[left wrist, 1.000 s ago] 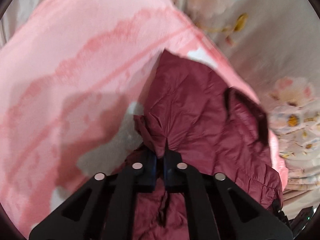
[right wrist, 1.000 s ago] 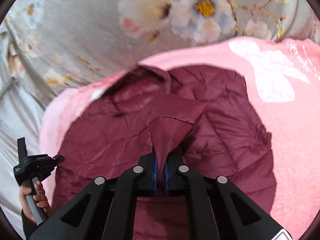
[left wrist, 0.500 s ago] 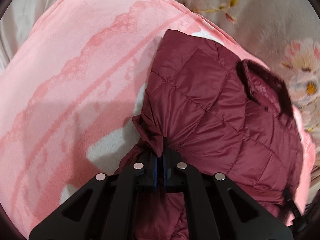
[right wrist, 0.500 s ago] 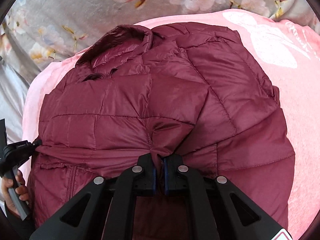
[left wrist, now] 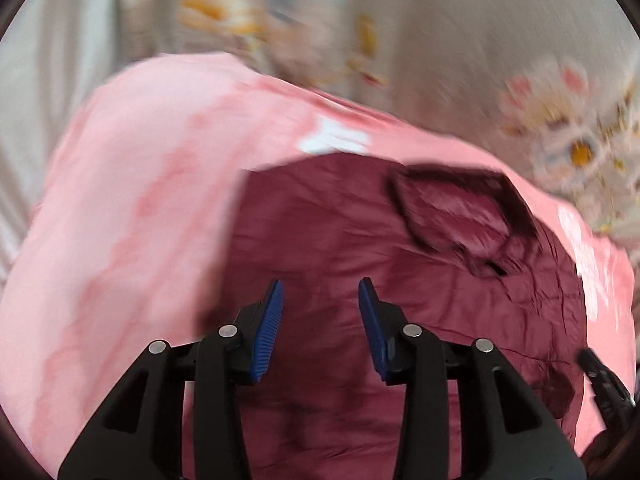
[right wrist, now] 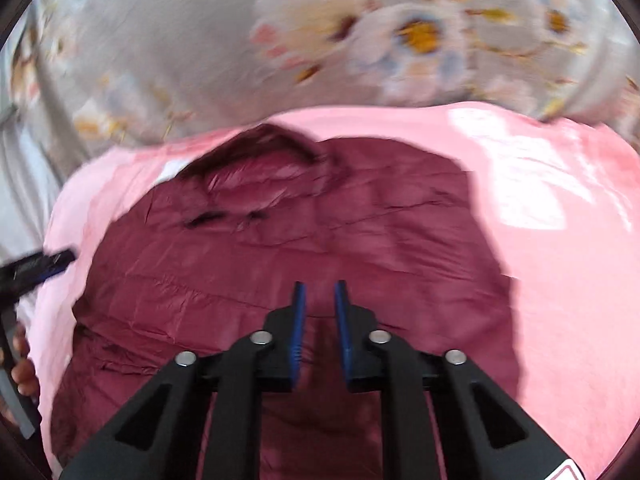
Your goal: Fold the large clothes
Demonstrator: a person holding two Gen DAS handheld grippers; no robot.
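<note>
Holding our left hand-held gripper [left wrist: 320, 298] over the left part of the maroon jacket [left wrist: 360, 248], we have its blue pads [left wrist: 267, 328] spread wide and gripping nothing. The jacket lies spread on a pink blanket [left wrist: 140, 200], collar [left wrist: 452, 208] toward the flowered sheet [right wrist: 200, 40] beyond. Farther right, our right hand-held gripper [right wrist: 320, 300] hovers above the jacket [right wrist: 280, 280] with a narrower gap between its pads, also released.
</note>
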